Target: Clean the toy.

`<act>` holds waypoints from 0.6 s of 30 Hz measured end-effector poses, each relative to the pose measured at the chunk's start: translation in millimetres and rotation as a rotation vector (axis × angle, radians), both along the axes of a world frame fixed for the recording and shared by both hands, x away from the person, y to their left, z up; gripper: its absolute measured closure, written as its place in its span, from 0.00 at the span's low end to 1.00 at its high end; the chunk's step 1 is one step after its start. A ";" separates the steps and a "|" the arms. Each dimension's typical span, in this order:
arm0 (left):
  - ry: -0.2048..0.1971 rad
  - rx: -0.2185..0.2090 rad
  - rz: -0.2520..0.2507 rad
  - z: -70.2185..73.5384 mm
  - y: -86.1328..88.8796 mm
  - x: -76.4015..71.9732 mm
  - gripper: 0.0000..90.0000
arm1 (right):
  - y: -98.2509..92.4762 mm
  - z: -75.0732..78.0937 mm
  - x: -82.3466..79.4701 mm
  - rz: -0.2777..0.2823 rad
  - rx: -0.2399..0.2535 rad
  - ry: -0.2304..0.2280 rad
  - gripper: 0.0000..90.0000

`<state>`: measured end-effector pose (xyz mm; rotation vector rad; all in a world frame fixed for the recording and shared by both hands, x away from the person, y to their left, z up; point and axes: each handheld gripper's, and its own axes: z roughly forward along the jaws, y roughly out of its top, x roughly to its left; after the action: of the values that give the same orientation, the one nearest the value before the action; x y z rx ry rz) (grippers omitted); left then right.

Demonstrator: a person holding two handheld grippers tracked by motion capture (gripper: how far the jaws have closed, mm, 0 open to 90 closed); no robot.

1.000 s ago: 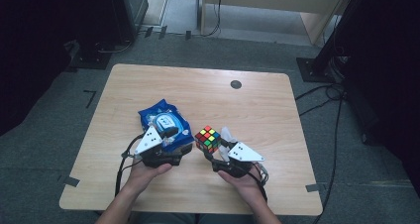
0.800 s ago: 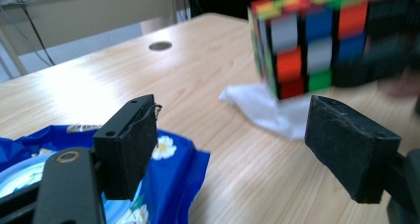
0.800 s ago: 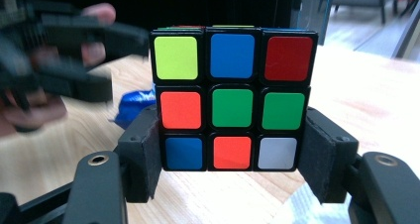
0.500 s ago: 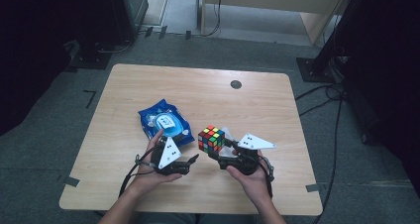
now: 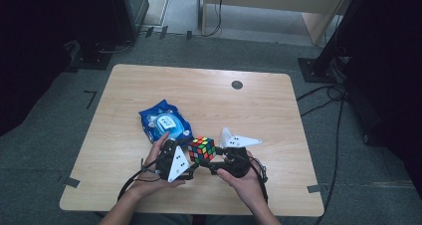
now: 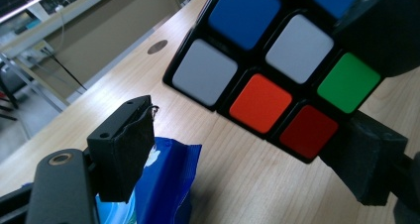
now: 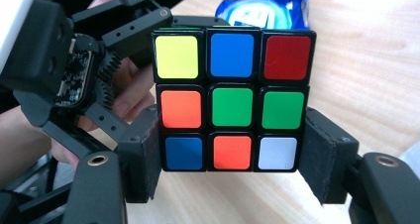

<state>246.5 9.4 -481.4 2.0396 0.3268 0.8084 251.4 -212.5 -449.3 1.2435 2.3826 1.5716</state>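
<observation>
Holding: our right gripper (image 7: 233, 169) clamps the puzzle cube (image 7: 233, 100) by its bottom layer, pads pressed on both sides.
Cube's place: we see it lifted above the table (image 5: 259, 105), near the front edge, between our hands.
Left gripper (image 5: 191, 165): jaws spread wide beside the cube, gripping nothing.
Blue wipes pack (image 5: 165, 123): lying just left and farther back.
</observation>
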 end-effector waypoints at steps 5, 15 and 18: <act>-0.054 0.046 -0.006 -2.4 -3.8 -5.2 0.23 | 1.4 -1.8 2.2 0.013 0.000 0.061 0.39; -0.073 0.062 -0.005 -6.0 -7.5 -8.5 0.35 | 1.5 -4.9 3.5 0.024 0.008 0.023 0.38; -0.038 0.016 0.005 -4.9 -4.5 -6.3 0.37 | -4.4 -2.0 3.2 0.004 0.039 -0.014 0.36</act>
<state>240.2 5.0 -486.2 2.0361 0.3049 0.8544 254.6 -217.0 -451.3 1.2304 2.3587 1.6305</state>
